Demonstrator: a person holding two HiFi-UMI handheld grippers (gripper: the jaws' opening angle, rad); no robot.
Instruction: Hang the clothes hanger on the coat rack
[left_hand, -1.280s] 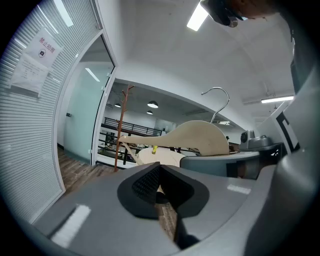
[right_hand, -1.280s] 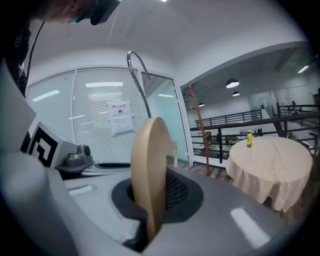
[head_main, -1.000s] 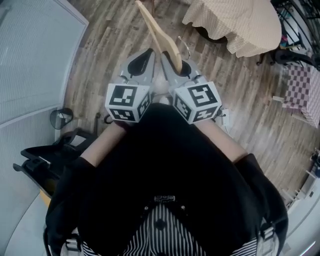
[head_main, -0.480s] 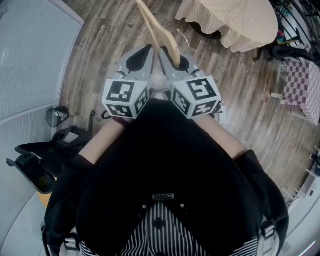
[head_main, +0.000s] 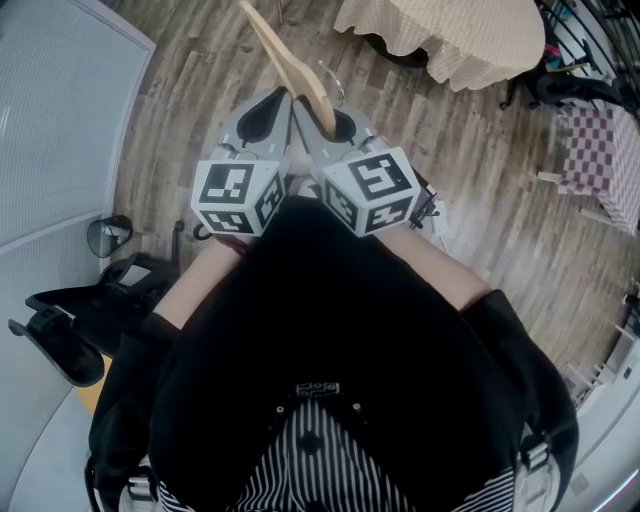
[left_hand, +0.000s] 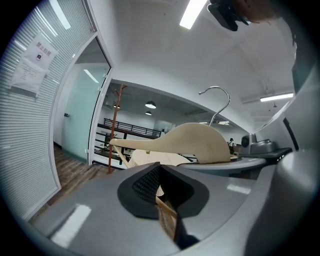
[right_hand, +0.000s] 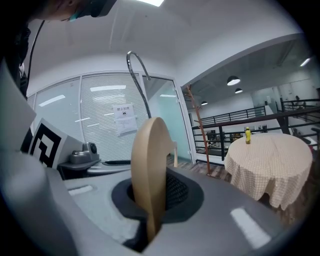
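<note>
A pale wooden clothes hanger (head_main: 285, 55) with a metal hook (head_main: 332, 78) sticks out forward from my right gripper (head_main: 325, 120), which is shut on one of its arms. In the right gripper view the hanger (right_hand: 150, 165) stands edge-on between the jaws. My left gripper (head_main: 270, 112) is close beside the right one, its jaws together; in its own view the hanger (left_hand: 195, 142) lies just to the right, and a thin wooden bar shows through the slit. The coat rack (left_hand: 111, 145), a slim brown pole with branches, stands far ahead beside a glass door, and the coat rack (right_hand: 199, 135) also shows in the right gripper view.
A round table under a beige checked cloth (head_main: 450, 40) stands ahead to the right, with a yellow bottle (right_hand: 247, 135) on it. A checked chair (head_main: 600, 170) is at the right. A partition with blinds (head_main: 50, 120) runs along the left, with black gear (head_main: 70, 320) at its foot.
Both grippers, still side by side with the hanger, have drifted left and slightly up in the head view. The table and floor things have slid across as the person moves forward.
</note>
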